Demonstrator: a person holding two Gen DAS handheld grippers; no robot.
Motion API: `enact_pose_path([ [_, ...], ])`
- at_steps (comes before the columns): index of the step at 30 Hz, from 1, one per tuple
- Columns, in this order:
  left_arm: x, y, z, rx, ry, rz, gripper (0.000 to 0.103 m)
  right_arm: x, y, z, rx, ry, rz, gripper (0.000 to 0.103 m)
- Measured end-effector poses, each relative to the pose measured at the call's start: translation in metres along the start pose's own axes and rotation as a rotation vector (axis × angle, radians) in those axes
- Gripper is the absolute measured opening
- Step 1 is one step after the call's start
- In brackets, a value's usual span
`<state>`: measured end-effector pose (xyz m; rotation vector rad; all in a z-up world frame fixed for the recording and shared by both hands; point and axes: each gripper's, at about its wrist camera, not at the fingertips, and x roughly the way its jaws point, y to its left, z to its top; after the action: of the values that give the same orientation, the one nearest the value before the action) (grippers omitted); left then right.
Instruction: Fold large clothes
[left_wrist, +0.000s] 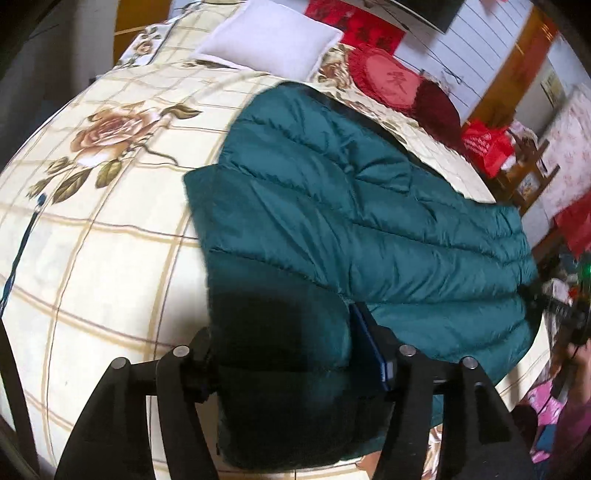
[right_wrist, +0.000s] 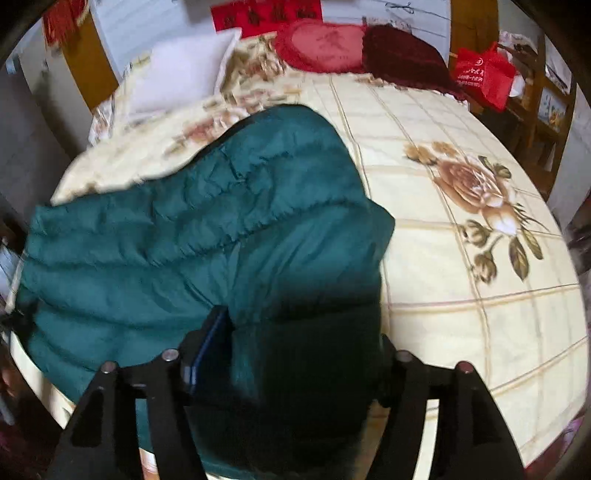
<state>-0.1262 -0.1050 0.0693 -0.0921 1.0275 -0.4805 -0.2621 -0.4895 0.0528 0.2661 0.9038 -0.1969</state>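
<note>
A teal quilted down jacket (left_wrist: 351, 206) lies on a cream floral bedspread (left_wrist: 92, 258). It also shows in the right wrist view (right_wrist: 192, 236). My left gripper (left_wrist: 291, 354) is shut on a thick fold of the jacket near its edge, and the cloth bulges between the fingers. My right gripper (right_wrist: 295, 354) is shut on another thick fold of the same jacket. Both held parts are lifted off the bed toward the cameras. The fingertips are hidden in the cloth.
A white pillow (left_wrist: 269, 37), a red heart cushion (left_wrist: 391, 77) and a dark red cushion (left_wrist: 439, 103) lie at the bed's head. A red bag (left_wrist: 487, 147) and a wooden shelf (left_wrist: 532, 173) stand beside the bed.
</note>
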Motion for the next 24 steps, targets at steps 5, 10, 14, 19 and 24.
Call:
enact_pose_path([
  [5,-0.035,-0.015,-0.005,0.039,-0.085,0.118,0.04,-0.049,0.016,-0.006,-0.1,-0.105,-0.131,0.072],
  [10,-0.057,-0.045,-0.018,0.095,-0.149,0.19,0.04,-0.083,0.041,-0.018,-0.103,-0.182,-0.058,0.081],
  [14,-0.061,-0.063,-0.028,0.093,-0.189,0.228,0.041,-0.087,0.07,-0.037,-0.083,-0.216,-0.001,0.084],
  [19,-0.052,-0.078,-0.042,0.068,-0.158,0.236,0.041,-0.077,0.107,-0.057,-0.103,-0.227,0.029,0.085],
  [24,-0.046,-0.094,-0.055,0.067,-0.172,0.298,0.041,-0.071,0.122,-0.069,-0.067,-0.254,0.058,0.086],
])
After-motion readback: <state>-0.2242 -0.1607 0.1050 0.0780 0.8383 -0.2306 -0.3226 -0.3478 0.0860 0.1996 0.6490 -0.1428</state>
